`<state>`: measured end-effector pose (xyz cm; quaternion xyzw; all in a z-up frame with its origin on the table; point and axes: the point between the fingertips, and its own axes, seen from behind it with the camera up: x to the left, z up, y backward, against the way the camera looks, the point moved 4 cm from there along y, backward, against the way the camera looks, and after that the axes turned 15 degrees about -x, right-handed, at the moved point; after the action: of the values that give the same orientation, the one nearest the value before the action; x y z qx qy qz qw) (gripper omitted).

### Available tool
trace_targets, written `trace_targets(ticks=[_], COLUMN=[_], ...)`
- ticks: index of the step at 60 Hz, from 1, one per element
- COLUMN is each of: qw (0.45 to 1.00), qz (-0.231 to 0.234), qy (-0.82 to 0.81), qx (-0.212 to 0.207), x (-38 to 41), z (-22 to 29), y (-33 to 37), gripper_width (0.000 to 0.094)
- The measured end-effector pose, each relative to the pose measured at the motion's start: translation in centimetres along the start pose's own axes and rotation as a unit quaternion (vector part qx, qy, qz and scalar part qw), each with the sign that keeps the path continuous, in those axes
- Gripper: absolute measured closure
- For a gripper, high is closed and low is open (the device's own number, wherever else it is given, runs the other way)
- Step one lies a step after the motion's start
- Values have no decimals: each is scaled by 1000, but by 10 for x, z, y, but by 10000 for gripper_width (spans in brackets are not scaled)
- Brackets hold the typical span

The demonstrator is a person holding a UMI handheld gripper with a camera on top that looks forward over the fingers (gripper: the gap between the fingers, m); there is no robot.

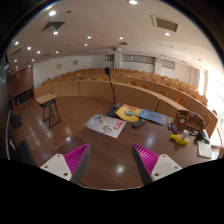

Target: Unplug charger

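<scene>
Charger not clearly made out; prob. among clutter at worktop far right, near yellow item. Task judged not begun: nothing gripped yet, approach + pull left. L to R: stool, papers, mic. Hand-held gripper seen wide open, empty, nothing touched.

The charger is hard to make out: a small dark lump among thin cords at the far right end of the table, about two o'clock from the gripper and well beyond its right finger. It is too small to tell its shape or whether it is plugged in. The fingers stand apart, nothing between them, well clear of the charger.
</scene>
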<state>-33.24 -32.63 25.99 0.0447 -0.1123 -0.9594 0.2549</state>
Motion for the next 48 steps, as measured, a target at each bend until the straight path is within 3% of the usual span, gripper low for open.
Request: trace_targets(ticks=[23,35,48], qw=[996,984,965], qz=[-61,-153,-250], qy=[-25,-34,-48], qx=[58,89,57], x=[-58,-192,-363], z=[-85,-147,-157], y=[-8,-21,-73], gripper_width=[79,82,75])
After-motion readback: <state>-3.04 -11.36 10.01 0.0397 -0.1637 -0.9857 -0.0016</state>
